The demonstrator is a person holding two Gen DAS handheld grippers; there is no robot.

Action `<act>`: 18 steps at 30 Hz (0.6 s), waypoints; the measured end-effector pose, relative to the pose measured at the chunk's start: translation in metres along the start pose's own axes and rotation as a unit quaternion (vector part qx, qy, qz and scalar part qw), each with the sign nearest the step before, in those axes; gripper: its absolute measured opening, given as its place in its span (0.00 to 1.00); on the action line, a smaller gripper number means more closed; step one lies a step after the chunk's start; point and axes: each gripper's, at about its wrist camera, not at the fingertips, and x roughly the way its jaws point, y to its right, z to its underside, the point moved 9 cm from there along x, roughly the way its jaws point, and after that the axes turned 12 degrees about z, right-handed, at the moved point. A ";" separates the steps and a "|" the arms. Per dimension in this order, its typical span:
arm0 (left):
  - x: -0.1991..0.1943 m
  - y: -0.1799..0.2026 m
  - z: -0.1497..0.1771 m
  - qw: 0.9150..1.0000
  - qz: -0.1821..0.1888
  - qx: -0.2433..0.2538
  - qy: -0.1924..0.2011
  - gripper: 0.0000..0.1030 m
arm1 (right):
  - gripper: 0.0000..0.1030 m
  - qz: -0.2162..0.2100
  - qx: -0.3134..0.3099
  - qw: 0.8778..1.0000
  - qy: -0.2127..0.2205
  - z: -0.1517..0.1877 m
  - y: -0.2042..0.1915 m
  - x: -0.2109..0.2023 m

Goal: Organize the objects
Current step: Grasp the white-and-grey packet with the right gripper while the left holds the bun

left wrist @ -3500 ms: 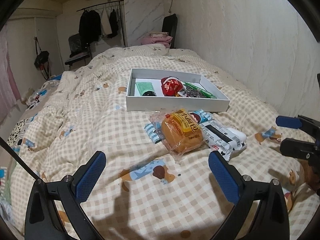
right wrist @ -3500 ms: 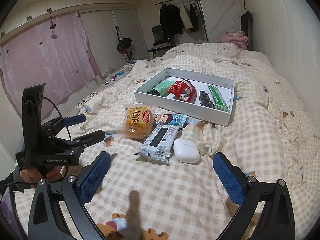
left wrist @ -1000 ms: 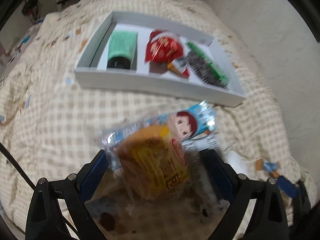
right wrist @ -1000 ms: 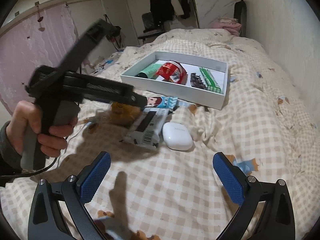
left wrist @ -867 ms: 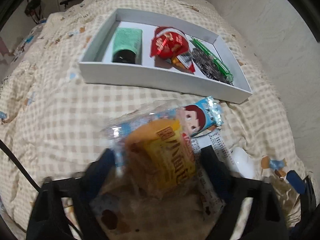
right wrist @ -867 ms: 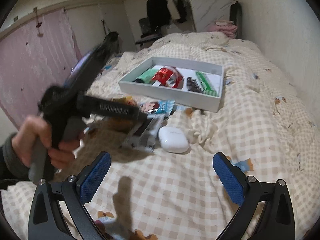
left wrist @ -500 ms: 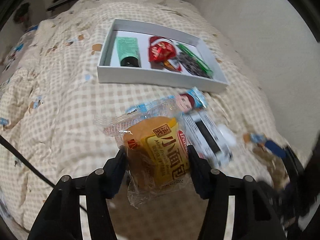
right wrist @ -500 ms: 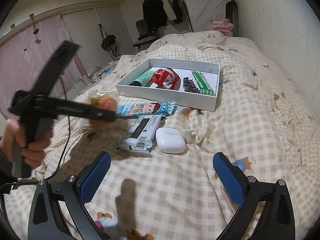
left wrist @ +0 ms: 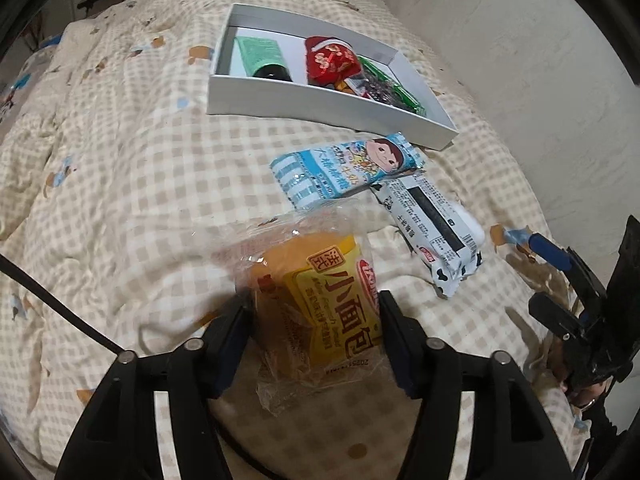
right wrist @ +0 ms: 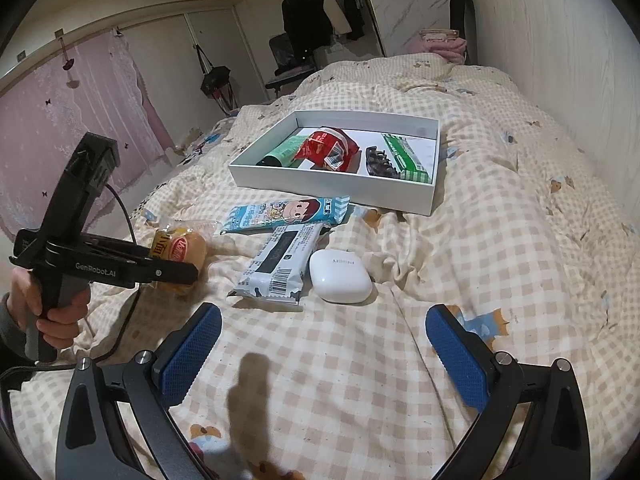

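Note:
My left gripper (left wrist: 316, 320) is shut on a wrapped bread bun (left wrist: 316, 300) with a yellow label and holds it above the bed; both show in the right wrist view, the gripper (right wrist: 176, 268) and the bun (right wrist: 180, 252). A white box (left wrist: 320, 100) (right wrist: 332, 192) holds a green tube, a red packet, a black hair clip and a green pack. On the quilt lie a blue cartoon snack pack (right wrist: 284, 212), a cow-print bar (right wrist: 280, 268) and a white case (right wrist: 340, 276). My right gripper (right wrist: 324, 344) is open and empty, just short of the case.
The checked quilt (right wrist: 500, 220) covers the whole bed. A wall (right wrist: 560, 40) runs along the right side. A clothes rack (right wrist: 320, 12) and a pink curtain (right wrist: 60, 112) stand beyond the bed. The right gripper shows at the right edge of the left wrist view (left wrist: 560, 280).
My left gripper came down around the bun, closed on it and lifted it off the quilt, uncovering the blue snack pack. My right gripper stayed open and shifted slightly.

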 end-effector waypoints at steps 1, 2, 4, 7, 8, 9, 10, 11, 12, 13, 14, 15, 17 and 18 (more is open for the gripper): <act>-0.001 0.000 0.000 1.000 -0.003 -0.002 0.001 0.71 | 1.00 0.000 0.000 1.000 -0.001 0.000 0.000 0.001; -0.003 0.000 0.000 1.000 -0.006 -0.003 0.004 0.73 | 1.00 -0.001 -0.001 1.000 -0.003 0.001 0.000 0.001; -0.005 0.001 0.001 1.000 -0.004 -0.008 0.008 0.73 | 1.00 -0.001 -0.002 1.000 -0.008 0.002 -0.001 0.004; -0.005 -0.002 0.001 1.000 -0.006 -0.026 0.011 0.73 | 1.00 -0.001 -0.004 1.000 -0.010 0.003 -0.002 0.005; -0.004 -0.005 0.001 0.999 -0.012 -0.033 0.010 0.73 | 1.00 -0.001 -0.003 1.000 -0.010 0.003 -0.002 0.005; -0.003 -0.006 0.002 0.999 -0.015 -0.035 0.009 0.73 | 1.00 -0.002 -0.003 1.000 -0.010 0.002 -0.002 0.006; -0.001 -0.007 0.003 0.999 -0.015 -0.037 0.007 0.73 | 1.00 -0.002 -0.001 1.000 -0.010 0.003 -0.003 0.006; 0.003 -0.004 0.005 0.999 -0.007 -0.031 0.001 0.61 | 1.00 -0.003 -0.002 1.000 -0.011 0.003 -0.003 0.006; 0.005 0.001 0.007 1.000 0.003 -0.022 0.000 0.57 | 1.00 -0.004 -0.001 1.000 -0.011 0.003 -0.003 0.007; 0.006 0.004 0.008 1.000 -0.003 -0.010 0.008 0.57 | 1.00 -0.007 0.000 1.000 -0.013 0.003 -0.003 0.007; 0.004 0.007 0.008 1.000 -0.010 0.003 0.018 0.56 | 1.00 -0.009 0.001 1.000 -0.015 0.004 -0.003 0.008; 0.002 0.012 0.007 0.999 -0.013 0.020 0.031 0.56 | 1.00 -0.011 0.002 1.000 -0.016 0.004 -0.003 0.009; -0.006 0.019 0.007 0.997 -0.010 0.040 0.058 0.56 | 1.00 -0.016 0.006 1.000 -0.017 0.004 -0.002 0.010; -0.012 0.023 0.006 0.996 -0.003 0.048 0.077 0.56 | 1.00 -0.017 0.008 1.000 -0.017 0.005 -0.001 0.010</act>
